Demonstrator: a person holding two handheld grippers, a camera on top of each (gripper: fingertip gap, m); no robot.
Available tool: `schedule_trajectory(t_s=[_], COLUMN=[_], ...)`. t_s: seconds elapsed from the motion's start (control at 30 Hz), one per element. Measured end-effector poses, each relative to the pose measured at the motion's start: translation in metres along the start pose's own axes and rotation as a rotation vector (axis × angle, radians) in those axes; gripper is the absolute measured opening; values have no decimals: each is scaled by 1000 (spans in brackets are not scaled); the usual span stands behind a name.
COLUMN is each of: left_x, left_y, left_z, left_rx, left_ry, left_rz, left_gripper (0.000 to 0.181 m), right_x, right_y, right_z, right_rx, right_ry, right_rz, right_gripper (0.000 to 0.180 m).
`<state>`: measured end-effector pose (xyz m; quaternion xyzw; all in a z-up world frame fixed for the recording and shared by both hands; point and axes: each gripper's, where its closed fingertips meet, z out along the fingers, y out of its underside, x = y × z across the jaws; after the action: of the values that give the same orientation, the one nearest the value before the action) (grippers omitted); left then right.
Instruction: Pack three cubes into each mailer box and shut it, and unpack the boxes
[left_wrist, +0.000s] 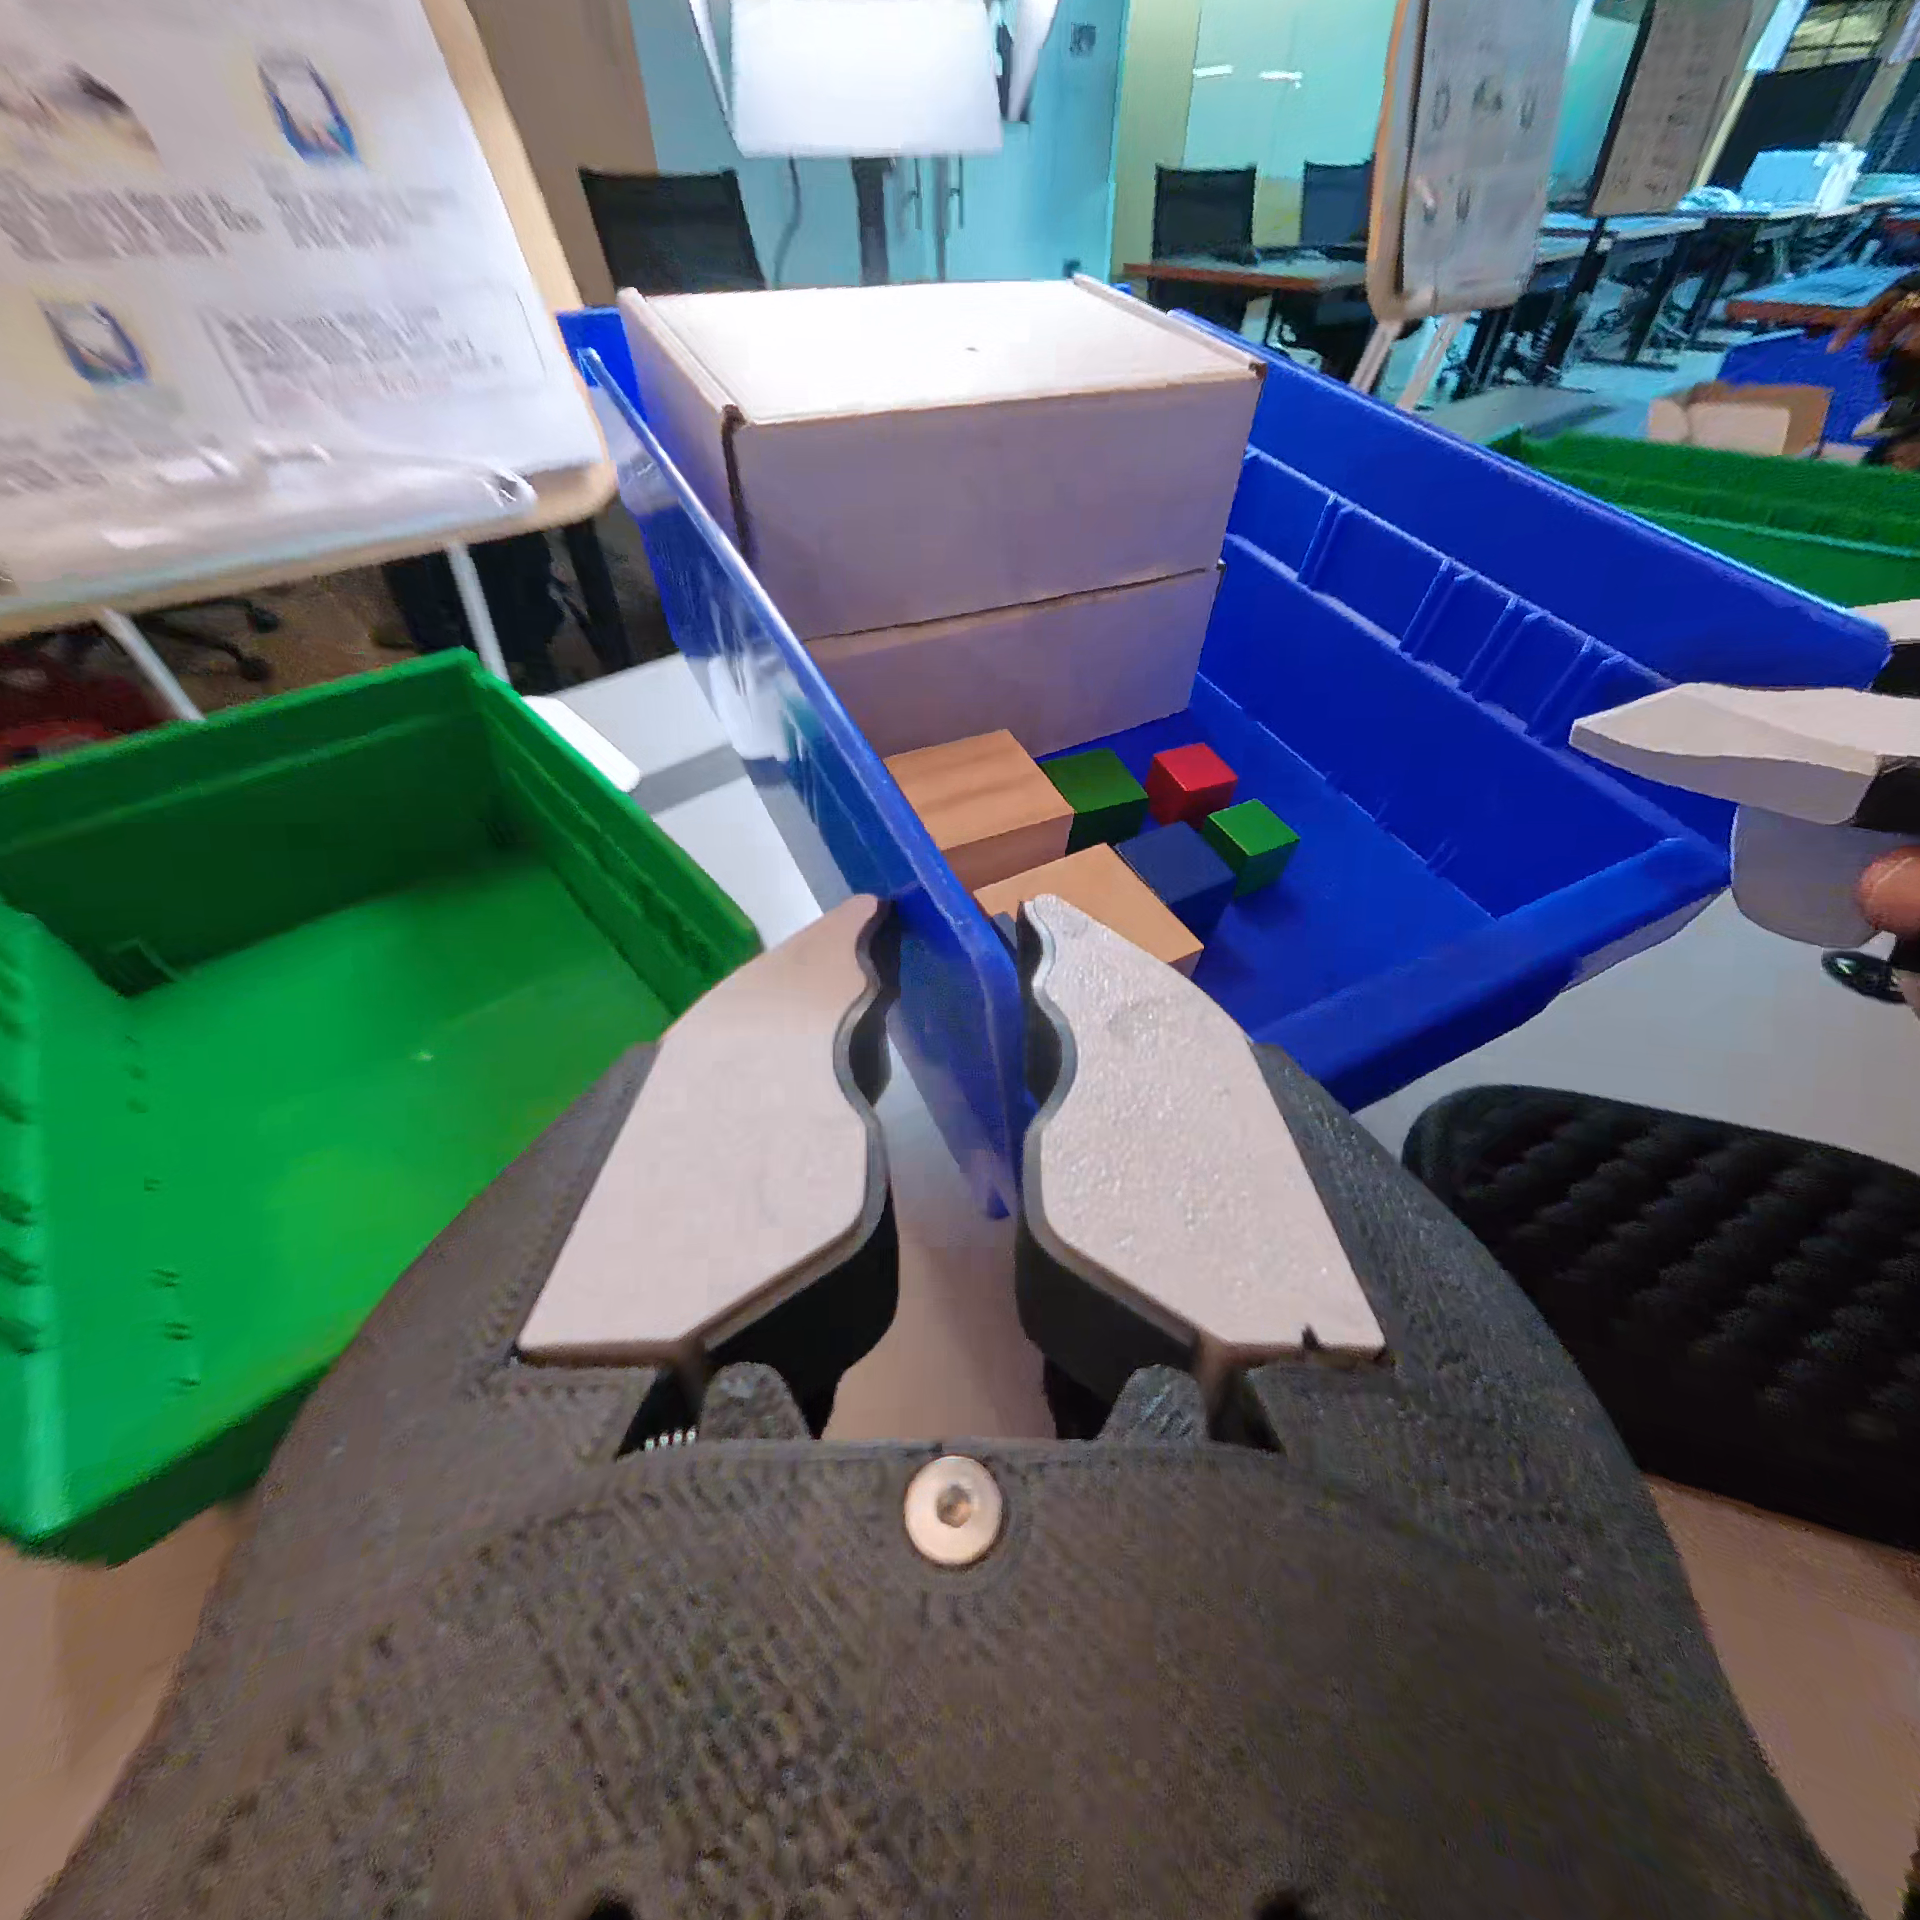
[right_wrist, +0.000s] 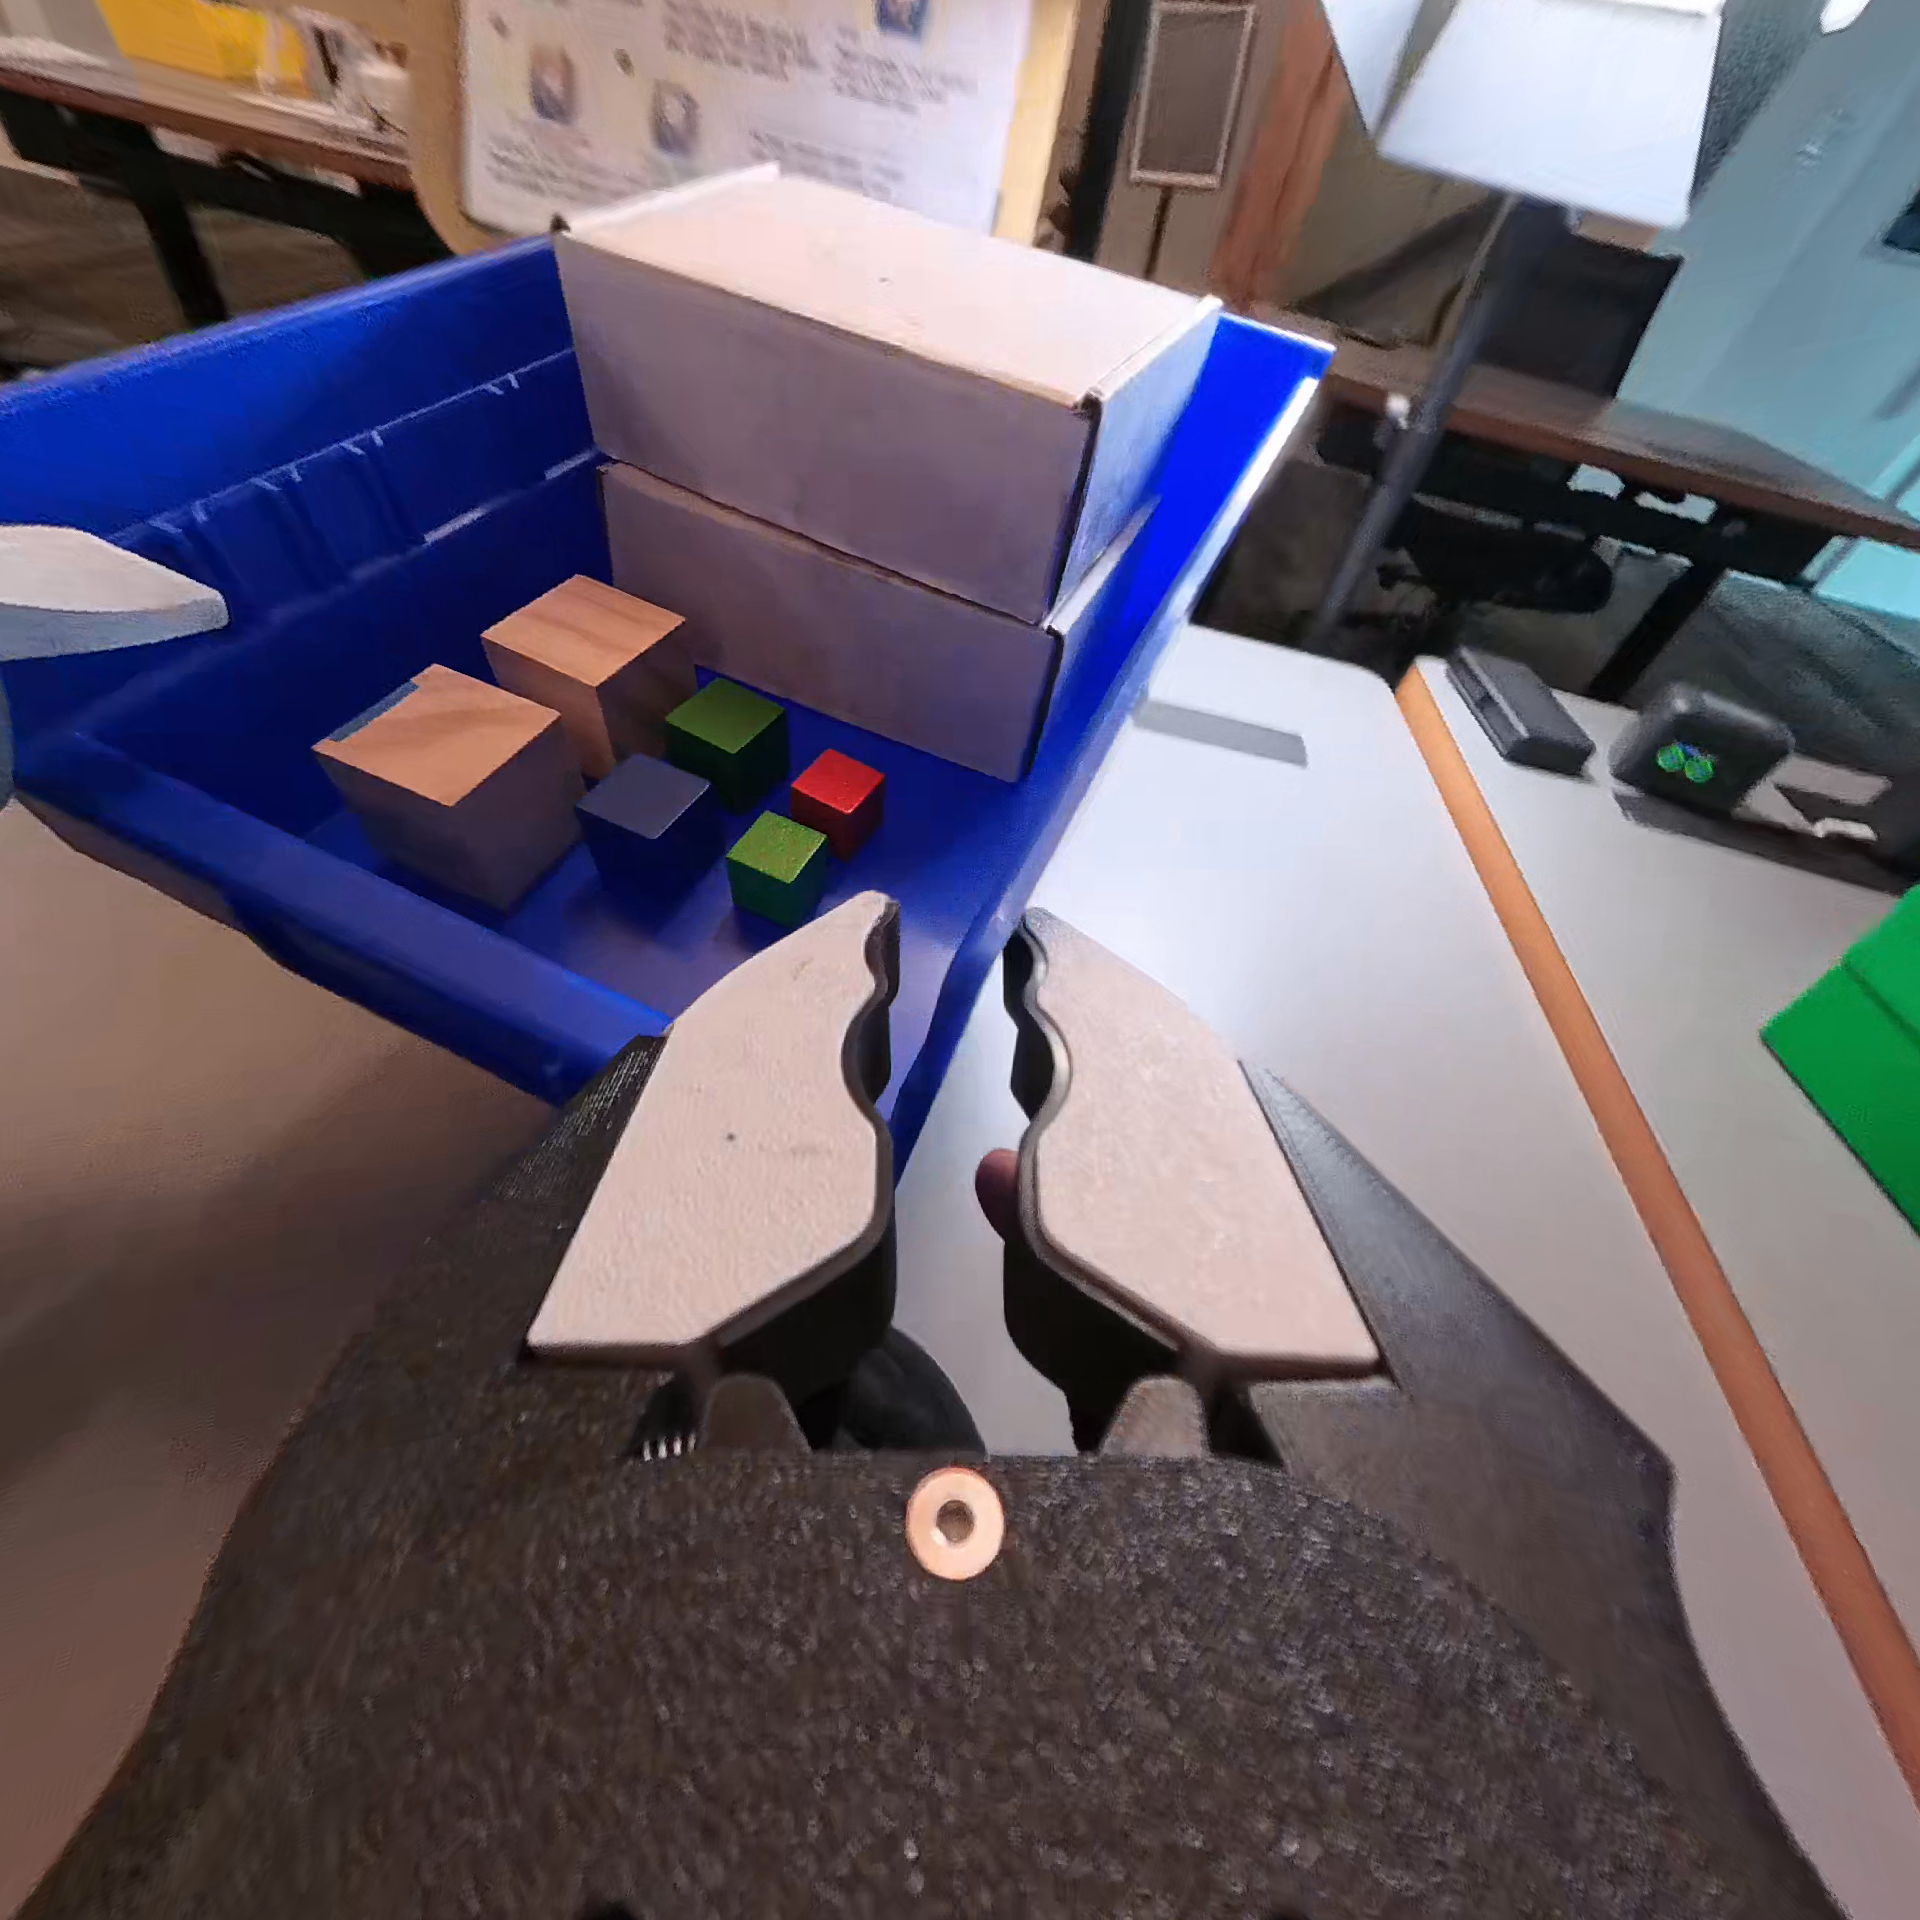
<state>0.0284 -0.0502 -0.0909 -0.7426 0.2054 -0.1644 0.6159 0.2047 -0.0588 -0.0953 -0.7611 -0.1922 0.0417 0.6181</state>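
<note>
A blue bin holds two stacked, shut white mailer boxes, the upper on the lower. In front of them lie two wooden cubes, a red cube, a blue cube and two green cubes. My left gripper is shut on the bin's left wall. In the right wrist view my right gripper straddles the bin's right wall and looks shut on it. The boxes and cubes show there too.
A green bin sits to the left of the blue one. A black textured pad lies near right. A tilted sign board stands at back left. Another green bin and a black device sit beyond the table's orange edge. The left gripper's tips are roughly 20 cm from the right gripper's.
</note>
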Motion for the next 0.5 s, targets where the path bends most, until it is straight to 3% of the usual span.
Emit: schedule_trajectory(t_s=[0.23,0.5], left_x=[-66,-156], left_y=[-54,-41], left_z=[-89,-195], left_rx=[72,88], left_ry=[-216,-480], left_rz=[46,3], left_gripper=[17,14], right_x=[-78,-207], right_y=[-72,-114], right_z=[13,47], right_rx=[92,152], right_ry=[-201,-426], right_rz=[-19,-49], right_gripper=[18,18])
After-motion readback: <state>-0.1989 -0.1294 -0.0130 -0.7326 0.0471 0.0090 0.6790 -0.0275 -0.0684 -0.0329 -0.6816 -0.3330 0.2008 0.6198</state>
